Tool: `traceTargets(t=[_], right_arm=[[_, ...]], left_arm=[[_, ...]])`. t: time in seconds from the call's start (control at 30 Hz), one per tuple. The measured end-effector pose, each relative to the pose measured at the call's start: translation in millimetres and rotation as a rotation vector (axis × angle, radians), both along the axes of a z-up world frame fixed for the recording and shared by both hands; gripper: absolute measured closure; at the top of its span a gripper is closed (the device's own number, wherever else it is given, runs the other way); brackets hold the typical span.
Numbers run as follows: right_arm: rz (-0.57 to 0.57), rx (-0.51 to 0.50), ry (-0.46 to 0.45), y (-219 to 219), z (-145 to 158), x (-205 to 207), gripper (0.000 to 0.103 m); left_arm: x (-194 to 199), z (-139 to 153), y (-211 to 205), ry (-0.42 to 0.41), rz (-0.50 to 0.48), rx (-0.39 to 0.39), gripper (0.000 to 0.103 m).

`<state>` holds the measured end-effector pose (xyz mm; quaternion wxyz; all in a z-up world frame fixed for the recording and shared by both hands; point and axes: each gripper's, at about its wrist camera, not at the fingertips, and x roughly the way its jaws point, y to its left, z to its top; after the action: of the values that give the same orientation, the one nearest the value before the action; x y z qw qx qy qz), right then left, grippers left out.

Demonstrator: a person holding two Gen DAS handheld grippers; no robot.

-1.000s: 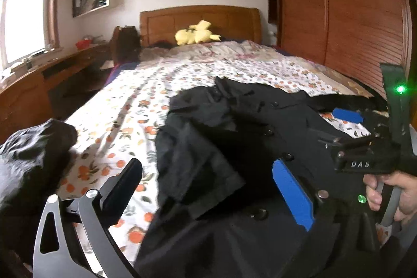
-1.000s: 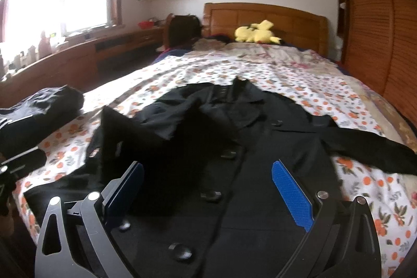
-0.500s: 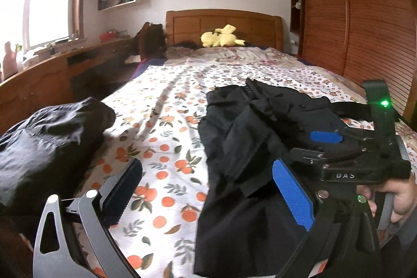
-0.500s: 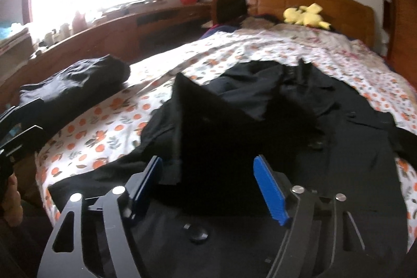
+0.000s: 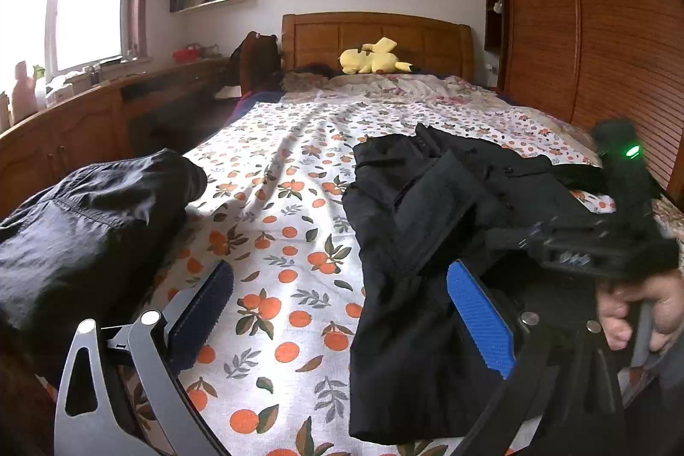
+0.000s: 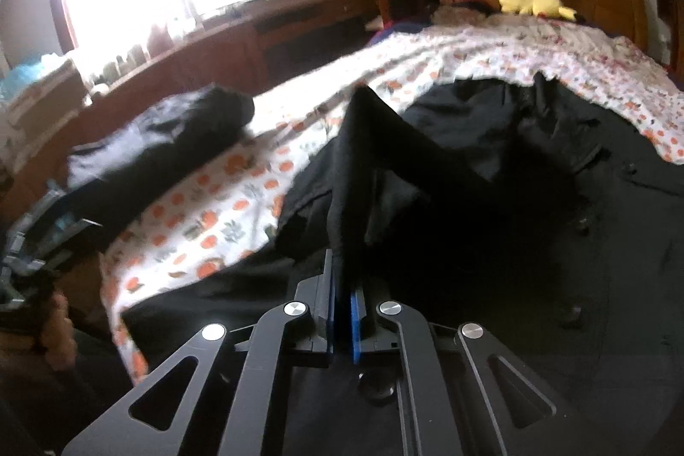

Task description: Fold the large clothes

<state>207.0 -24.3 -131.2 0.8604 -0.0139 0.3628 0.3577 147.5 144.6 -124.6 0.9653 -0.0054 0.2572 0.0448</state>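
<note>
Right wrist view: the right gripper (image 6: 342,310) is clamped on a raised fold of the black coat (image 6: 491,165), which spreads toward 3 o'clock. Left wrist view: the left gripper (image 5: 337,310) gapes wide and empty above bare floral bedsheet (image 5: 290,208); the coat's left edge runs at 1 o'clock, a folded dark garment (image 5: 85,225) at 9.

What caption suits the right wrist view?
Right gripper shut on a raised fold of the black buttoned coat spread across the orange-print bedsheet.

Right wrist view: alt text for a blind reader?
The right gripper is shut on a raised fold of the black coat, which lies spread on a bed with an orange-print sheet. A second dark garment lies to the left.
</note>
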Motion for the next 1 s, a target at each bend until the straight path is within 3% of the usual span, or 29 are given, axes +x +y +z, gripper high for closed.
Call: traceTargets(t=[0.17, 0.33, 0.57, 0.77, 0.83, 0.9, 1.0], right_arm=[[-0.053, 0.068, -0.076, -47.4, 40.7, -19.8, 0.099], [-0.144, 0.081, -0.121, -95.8, 59.1, -31.5, 0.099], [-0.284, 0.035, -0.115, -148.3, 51.3, -31.8, 0.097], [-0.407, -0.119, -0.09, -176.6, 28.1, -17.6, 0.092], [-0.437, -0.16, -0.077, -184.9, 21.8, -13.5, 0.081], [-0.472, -0.188, -0.103, -192.9, 21.3, -13.9, 0.057], [-0.491, -0.178, -0.123, -205.9, 24.2, -18.1, 0.056]], left_arm=[[0.3, 2.1, -11.3, -0.006, -0.026, 0.002, 0.002], [2.7, 4.2, -29.5, -0.012, -0.064, 0.008, 0.002], [10.7, 7.2, -57.6, -0.022, -0.114, 0.015, 0.002], [23.0, 5.4, -86.1, -0.019, -0.158, 0.023, 0.002], [27.4, 3.4, -96.6, -0.016, -0.174, 0.03, 0.002], [31.2, 1.8, -106.3, -0.013, -0.19, 0.035, 0.002], [35.2, -0.7, -117.7, -0.009, -0.211, 0.038, 0.002]])
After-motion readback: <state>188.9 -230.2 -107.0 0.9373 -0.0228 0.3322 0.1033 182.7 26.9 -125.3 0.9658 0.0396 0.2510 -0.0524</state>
